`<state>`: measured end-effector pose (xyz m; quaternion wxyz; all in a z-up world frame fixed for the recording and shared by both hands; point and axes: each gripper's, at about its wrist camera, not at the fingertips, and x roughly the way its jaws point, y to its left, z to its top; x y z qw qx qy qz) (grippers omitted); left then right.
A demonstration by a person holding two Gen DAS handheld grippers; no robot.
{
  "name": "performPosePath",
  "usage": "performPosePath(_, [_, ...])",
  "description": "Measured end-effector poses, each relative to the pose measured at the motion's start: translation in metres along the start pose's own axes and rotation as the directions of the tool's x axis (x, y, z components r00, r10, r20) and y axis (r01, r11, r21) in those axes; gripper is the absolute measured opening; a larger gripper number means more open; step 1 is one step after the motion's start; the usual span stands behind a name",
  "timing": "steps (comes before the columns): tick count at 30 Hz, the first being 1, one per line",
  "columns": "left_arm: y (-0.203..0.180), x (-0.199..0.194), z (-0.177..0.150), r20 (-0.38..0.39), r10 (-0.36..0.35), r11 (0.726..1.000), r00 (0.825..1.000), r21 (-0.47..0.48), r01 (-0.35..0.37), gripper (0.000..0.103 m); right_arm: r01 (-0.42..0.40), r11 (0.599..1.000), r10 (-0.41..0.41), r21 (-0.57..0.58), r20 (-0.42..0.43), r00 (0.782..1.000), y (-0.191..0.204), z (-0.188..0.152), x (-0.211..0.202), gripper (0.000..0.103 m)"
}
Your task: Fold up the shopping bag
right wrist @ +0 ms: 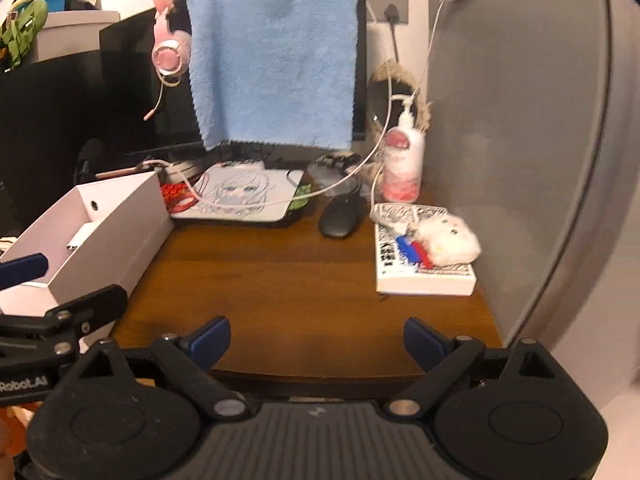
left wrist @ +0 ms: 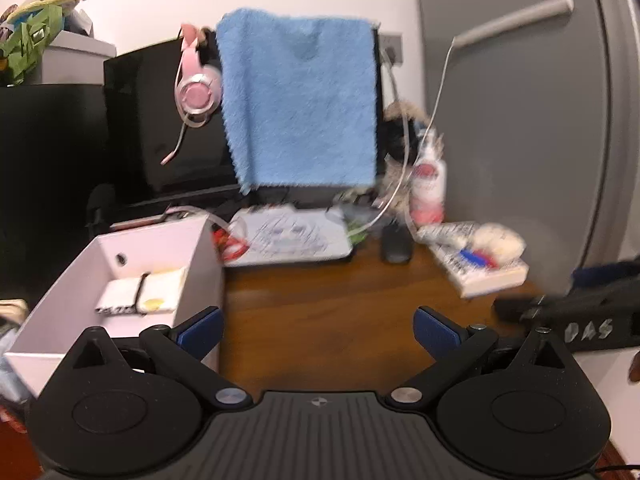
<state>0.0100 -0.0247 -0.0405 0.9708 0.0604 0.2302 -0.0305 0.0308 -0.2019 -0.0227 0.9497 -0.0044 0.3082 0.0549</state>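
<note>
A flat, folded white bundle with a black strap (left wrist: 140, 291), apparently the shopping bag, lies inside an open white box (left wrist: 200, 256) on the left of the wooden desk (left wrist: 320, 300). In the right wrist view only a white sliver of the bundle (right wrist: 82, 236) shows over the box wall (right wrist: 120, 236). My left gripper (left wrist: 318, 330) is open over the desk's front, just right of the box, with nothing between its blue pads. My right gripper (right wrist: 317, 338) is open and empty at the desk's front edge. Each gripper shows at the edge of the other's view.
A blue towel (right wrist: 272, 60) hangs over a monitor with a pink headset (right wrist: 170, 50) beside it. A printed mouse pad (right wrist: 240, 196), a black mouse (right wrist: 340, 216), a pump bottle (right wrist: 404, 152) and a book (right wrist: 424, 276) carrying a white plush stand behind. A grey door (right wrist: 520, 140) bounds the right.
</note>
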Motion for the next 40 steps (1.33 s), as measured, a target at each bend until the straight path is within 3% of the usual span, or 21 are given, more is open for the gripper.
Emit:
performPosePath(8, [0.017,-0.013,-0.001,-0.045,0.056,0.995,0.997,-0.075,-0.059,0.102,-0.004,1.000,0.003,0.019,0.061,0.998,0.009,-0.005,-0.010,0.094])
performPosePath(40, [0.029,-0.018,-0.003,-0.071,0.088,0.989,0.994,-0.113,-0.096,0.102,-0.057,0.998,0.058,-0.022,0.095,0.994,0.032,-0.005,-0.024,0.094])
